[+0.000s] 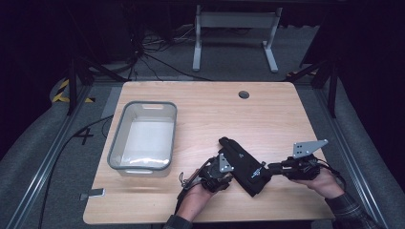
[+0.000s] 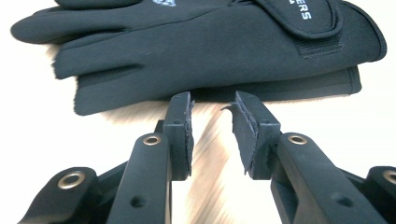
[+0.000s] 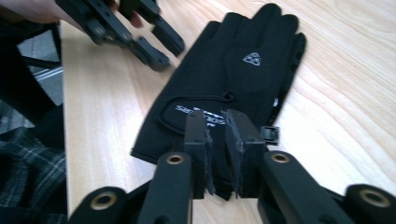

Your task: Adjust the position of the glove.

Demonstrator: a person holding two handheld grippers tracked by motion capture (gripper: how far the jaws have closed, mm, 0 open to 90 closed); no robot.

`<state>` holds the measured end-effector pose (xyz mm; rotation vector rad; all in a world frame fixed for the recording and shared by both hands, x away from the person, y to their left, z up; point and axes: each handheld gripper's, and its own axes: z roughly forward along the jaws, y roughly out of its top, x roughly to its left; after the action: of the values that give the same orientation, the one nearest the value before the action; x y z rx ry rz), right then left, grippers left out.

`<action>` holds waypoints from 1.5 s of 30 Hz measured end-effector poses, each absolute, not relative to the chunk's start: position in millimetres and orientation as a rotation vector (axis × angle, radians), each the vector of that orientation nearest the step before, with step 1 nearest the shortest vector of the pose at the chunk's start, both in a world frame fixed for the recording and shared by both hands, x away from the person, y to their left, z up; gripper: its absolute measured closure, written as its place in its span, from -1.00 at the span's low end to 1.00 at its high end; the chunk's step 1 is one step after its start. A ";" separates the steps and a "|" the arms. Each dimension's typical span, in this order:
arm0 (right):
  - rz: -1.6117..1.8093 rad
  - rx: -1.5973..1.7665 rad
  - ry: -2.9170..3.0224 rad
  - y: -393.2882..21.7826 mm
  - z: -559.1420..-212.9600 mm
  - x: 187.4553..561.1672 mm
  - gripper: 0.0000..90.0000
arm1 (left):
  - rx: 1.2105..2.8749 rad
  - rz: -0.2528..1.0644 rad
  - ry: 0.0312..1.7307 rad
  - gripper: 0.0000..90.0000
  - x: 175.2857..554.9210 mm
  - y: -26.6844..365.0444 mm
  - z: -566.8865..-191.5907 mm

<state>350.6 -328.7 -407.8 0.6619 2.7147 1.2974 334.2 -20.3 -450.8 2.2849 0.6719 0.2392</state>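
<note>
High view: pair of black fabric gloves stacked flat near the bench's front edge, right of centre; left gripper just beside their left side, right gripper at their right end; grey translucent plastic bin well apart toward the left edge.
Left gripper view: jaws part open, nothing between them, tips just short of the gloves.
Right gripper view: jaws narrowly apart over the gloves' cuff edge; grip can't be confirmed; left gripper near the fingers.
</note>
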 end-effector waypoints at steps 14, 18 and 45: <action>1.203 0.616 2.709 -313.4 -413.8 384.5 1.00 | 2.275 0.121 0.770 0.99 334.2 -16.5 -441.9; 1.165 0.598 2.732 -303.2 -423.6 398.8 1.00 | 2.271 0.110 0.754 0.99 333.3 -22.1 -441.5; 1.037 0.481 2.808 -261.1 -446.6 436.5 1.00 | 2.301 0.121 0.709 0.99 345.5 -62.1 -449.2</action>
<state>436.5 -261.1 -446.6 0.4806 2.8080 1.0375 345.5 -62.1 -449.2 2.3008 0.7086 0.1206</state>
